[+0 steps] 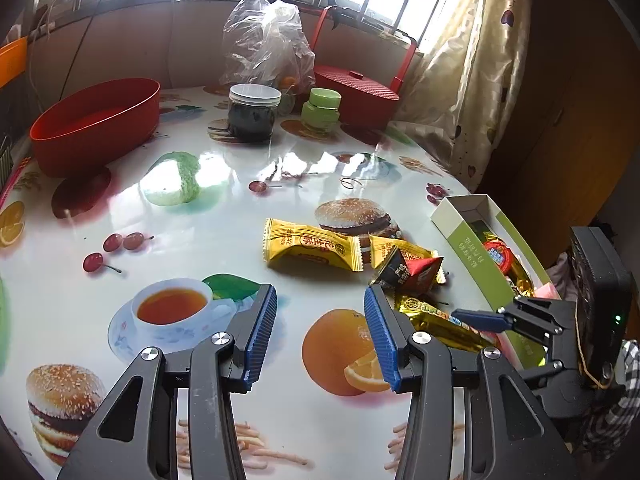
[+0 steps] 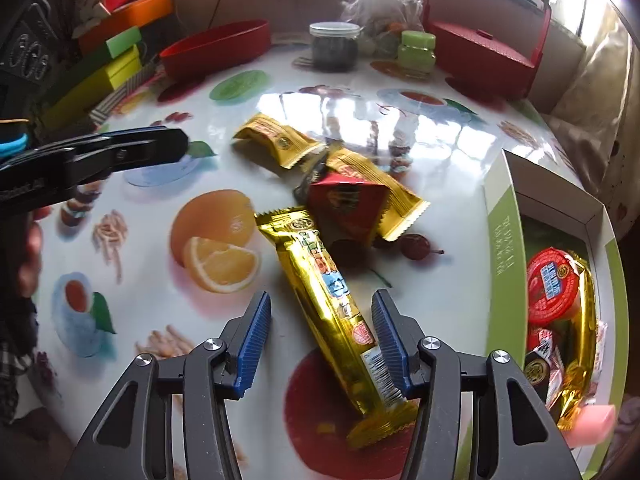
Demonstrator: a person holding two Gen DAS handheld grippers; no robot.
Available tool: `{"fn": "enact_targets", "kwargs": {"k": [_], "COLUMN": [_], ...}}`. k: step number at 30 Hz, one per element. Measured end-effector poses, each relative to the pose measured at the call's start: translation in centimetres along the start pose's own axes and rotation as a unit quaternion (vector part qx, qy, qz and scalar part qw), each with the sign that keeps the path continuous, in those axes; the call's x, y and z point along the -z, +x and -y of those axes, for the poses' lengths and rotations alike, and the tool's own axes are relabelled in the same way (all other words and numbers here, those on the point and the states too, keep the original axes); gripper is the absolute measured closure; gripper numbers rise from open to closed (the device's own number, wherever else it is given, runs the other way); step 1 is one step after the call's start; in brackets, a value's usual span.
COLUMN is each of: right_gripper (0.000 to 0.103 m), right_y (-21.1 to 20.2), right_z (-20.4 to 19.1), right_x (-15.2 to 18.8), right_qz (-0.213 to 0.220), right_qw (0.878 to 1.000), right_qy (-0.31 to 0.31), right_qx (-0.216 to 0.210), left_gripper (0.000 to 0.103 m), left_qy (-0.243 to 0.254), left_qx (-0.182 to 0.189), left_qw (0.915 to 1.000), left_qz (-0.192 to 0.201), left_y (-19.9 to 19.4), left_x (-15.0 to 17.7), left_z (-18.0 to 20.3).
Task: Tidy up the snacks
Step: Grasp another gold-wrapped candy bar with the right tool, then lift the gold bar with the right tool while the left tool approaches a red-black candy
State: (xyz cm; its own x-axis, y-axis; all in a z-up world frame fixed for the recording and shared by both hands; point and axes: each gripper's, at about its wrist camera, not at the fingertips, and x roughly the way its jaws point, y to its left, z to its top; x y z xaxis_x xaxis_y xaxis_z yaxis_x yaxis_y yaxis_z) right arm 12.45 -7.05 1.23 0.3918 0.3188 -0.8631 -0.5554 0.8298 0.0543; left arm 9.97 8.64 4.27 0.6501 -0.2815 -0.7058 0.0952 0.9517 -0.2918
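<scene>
Four loose snacks lie in a small heap on the glossy tablecloth (image 1: 224, 216) printed with fruit, burgers and teacups: two matte yellow pillow packs (image 1: 310, 249) with crimped, saw-tooth ends, one stiff red-and-black pyramid packet (image 2: 346, 204) leaning on the second yellow pack (image 2: 384, 192), and one long gold foil bar (image 2: 328, 292), shiny and crinkled, with a barcode near its near end. The right gripper (image 2: 320, 340) has its ribbed blue pads spread apart on either side of that bar; the right-hand pad looks to be touching the foil, though the blur makes it hard to say, and the left one is clearly off it. The left gripper (image 1: 320, 328) hangs over the printed orange, its jaws wide apart and holding nothing. At the table's right edge sits a long cardboard tray box (image 2: 502, 216), green outside and white inside, already holding a round red-wrapped snack (image 2: 550, 284), a gold foil pack (image 2: 584, 344) and a few smaller wrappers I cannot count. At the back stand one oval red plastic tub (image 1: 96, 124), two jars, a clear one with a white lid (image 1: 253, 114) and dark contents and a smaller green one (image 1: 321, 110), one crumpled clear plastic bag (image 1: 266, 40), and one lidded red basket (image 1: 356, 92) with a tall handle.
</scene>
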Motion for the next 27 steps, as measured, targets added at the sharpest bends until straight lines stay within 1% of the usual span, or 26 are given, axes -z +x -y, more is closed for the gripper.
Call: {"fn": "enact_targets", "kwargs": {"k": [2,3,5,7,9,12,17,20,27], "right_gripper": [0.051,0.051,0.057,0.068,0.075,0.081,0.082,0.082,0.082], "right_y": [-0.1,-0.1,-0.1,-0.3,-0.5,-0.7,-1.5,-2.5,-5.0], "right_z": [-0.3,-0.4,-0.6,-0.6,-0.4,-0.4,-0.1,0.3,1.2], "right_x": [0.1,0.3,0.4,0.6,0.8,1.2,2.0,2.6,3.9], "right_qz": [0.001,0.002,0.005,0.009,0.013,0.017,0.029,0.042,0.067], "right_qw": [1.000,1.000,1.000,1.000,0.999,0.999,0.999,0.998,0.994], "right_qy": [0.002,0.005,0.008,0.009,0.017,0.021,0.038,0.053,0.081], "right_qx": [-0.005,0.001,0.013,0.021,0.024,0.025,0.014,0.011,0.025], "left_gripper": [0.056,0.056,0.056,0.056,0.056,0.056,0.056,0.056,0.056], "left_qy": [0.001,0.002,0.004,0.006,0.009,0.014,0.024,0.039,0.074], "left_qx": [0.001,0.001,0.003,0.004,0.005,0.010,0.025,0.036,0.065], "left_qw": [1.0000,1.0000,1.0000,1.0000,0.9999,0.9998,0.9992,0.9983,0.9945], "left_qz": [-0.002,-0.003,-0.005,-0.006,-0.008,-0.012,-0.019,-0.023,-0.036], "left_y": [0.2,0.3,0.4,0.5,0.7,1.1,2.1,2.8,5.1], "left_x": [0.0,0.0,0.0,0.0,-0.1,-0.3,-0.7,-1.0,-2.0], "left_z": [0.1,0.1,0.3,0.4,0.6,1.1,2.0,2.8,5.1]}}
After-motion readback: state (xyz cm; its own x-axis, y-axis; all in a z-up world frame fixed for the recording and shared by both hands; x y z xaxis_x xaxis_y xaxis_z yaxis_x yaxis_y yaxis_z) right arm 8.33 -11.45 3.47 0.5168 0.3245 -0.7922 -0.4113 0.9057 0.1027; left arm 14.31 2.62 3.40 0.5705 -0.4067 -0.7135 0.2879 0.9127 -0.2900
